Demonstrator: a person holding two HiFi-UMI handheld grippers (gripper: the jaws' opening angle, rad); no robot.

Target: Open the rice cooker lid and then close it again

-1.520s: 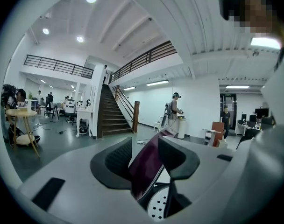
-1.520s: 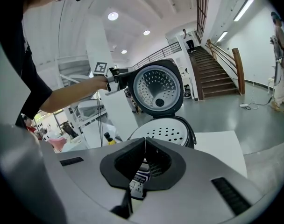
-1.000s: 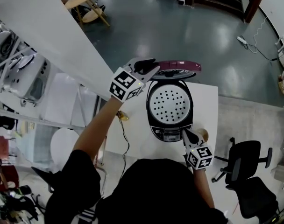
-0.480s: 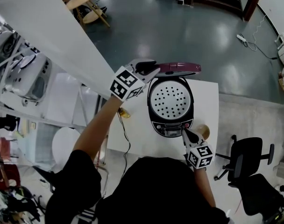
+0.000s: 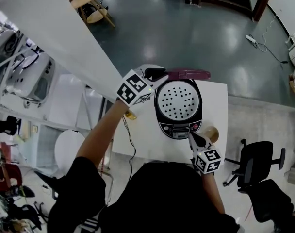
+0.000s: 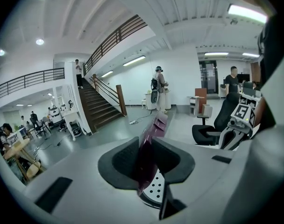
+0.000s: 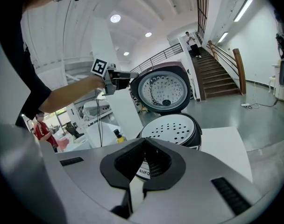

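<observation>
In the head view the rice cooker (image 5: 179, 106) sits at my 12 o'clock, its lid (image 5: 188, 74) raised at the far rim with its long edge running 9 to 3. My left gripper (image 5: 155, 74) is at the lid's 9 o'clock end. In the left gripper view its jaws have just been closing and now pinch the maroon lid (edge-on). In the right gripper view my right gripper (image 7: 145, 141), jaws together and empty, points at the cooker's front.

Head view overhead; gripper views close, low (all share cooker lid (image 5: 188, 74)).
</observation>
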